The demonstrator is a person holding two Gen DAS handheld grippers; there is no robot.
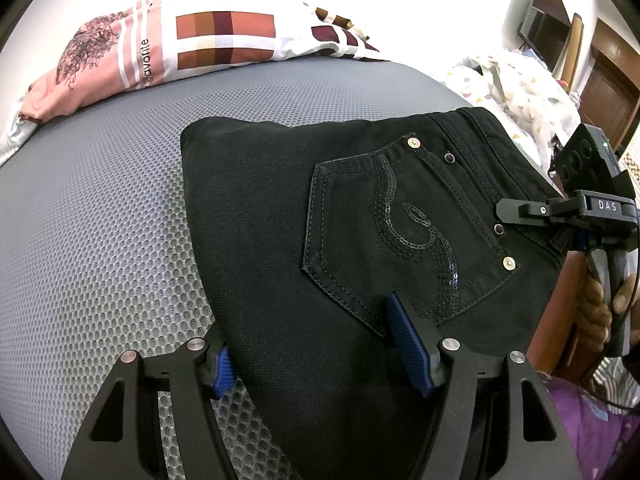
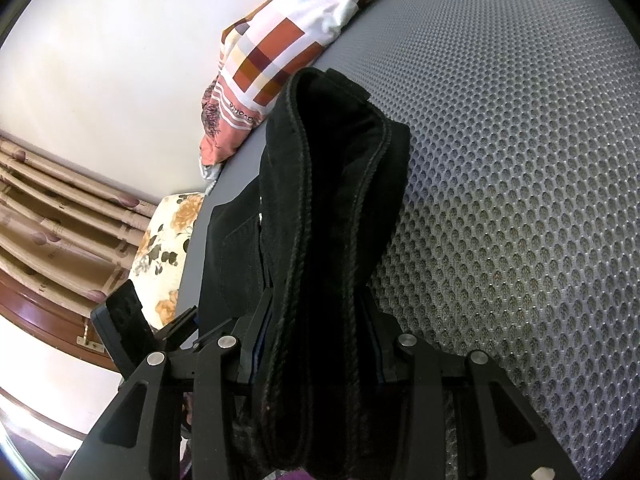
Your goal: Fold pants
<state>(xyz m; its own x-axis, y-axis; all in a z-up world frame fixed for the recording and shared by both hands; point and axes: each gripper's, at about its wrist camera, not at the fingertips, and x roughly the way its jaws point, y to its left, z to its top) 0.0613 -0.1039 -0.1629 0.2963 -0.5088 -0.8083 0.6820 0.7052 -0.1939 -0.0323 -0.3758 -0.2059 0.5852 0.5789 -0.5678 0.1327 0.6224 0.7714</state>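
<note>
The right gripper [image 2: 316, 356] was clamped on a thick fold of the black pants [image 2: 332, 184], which rose from between its fingers over the grey mesh mattress [image 2: 520, 160]. Beyond the pants lay a patchwork pillow [image 2: 280, 52] at the mattress edge. Beside the mattress stood a floral cushion [image 2: 168, 248], with striped curtains [image 2: 60, 220] farther off.

Pants [image 1: 360, 216] on mattress [image 1: 100, 220] — pillow [image 1: 180, 36] behind

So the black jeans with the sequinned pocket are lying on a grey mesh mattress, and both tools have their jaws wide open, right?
Not quite. Only the left gripper is open. The right wrist view shows the right gripper shut on the black jeans, clamping a thick folded bundle. They do lie on the grey mesh mattress.
</note>
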